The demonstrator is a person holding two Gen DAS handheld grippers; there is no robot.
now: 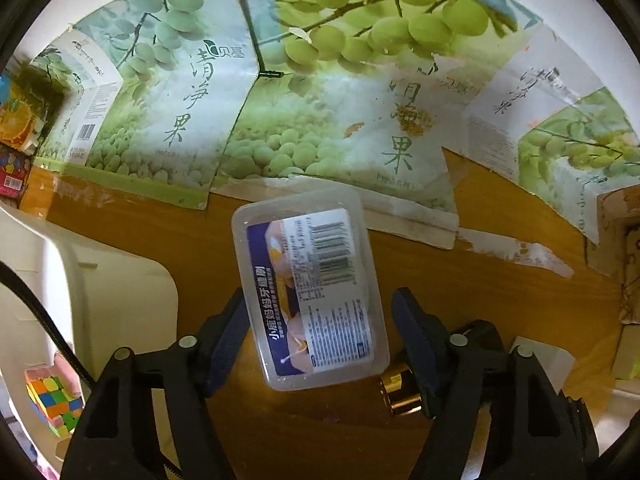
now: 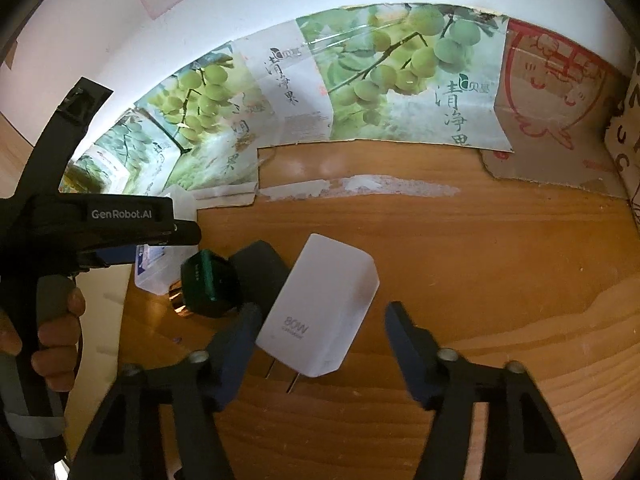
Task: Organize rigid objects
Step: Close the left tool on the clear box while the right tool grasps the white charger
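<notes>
Nearest the lens, your left gripper (image 1: 320,344) points straight down over the wooden tabletop (image 1: 480,280) with its jaws straddling the clear plastic box (image 1: 308,292). The left pad lies against the box's long side; the right pad stands clear of the other side, so the jaws read as unclenched, bracketing the box rather than clamping it. The box lies flat, label up, skewed relative to the jaw line, and I judge that the skew accounts for the one-sided contact. Just beside the right finger sits a gold-capped object (image 1: 400,394), close enough to be nudged on closure. Your right gripper (image 2: 320,340) is angled steeply toward the white charger (image 2: 320,308), which lies on its side with its prongs toward the camera. The left pad is at the charger's edge; the right pad is well apart from it, so these jaws are also released, holding nothing. A dark green block (image 2: 210,282) rests near the charger on its left. Both task items lie on the table between open fingers, not yet lifted. At the left edge, a Rubik's cube (image 1: 54,404) lies in a white bin (image 1: 120,300), in my judgement the likely collection point. Flattened fruit cartons (image 1: 320,100) line the back of the table.
</notes>
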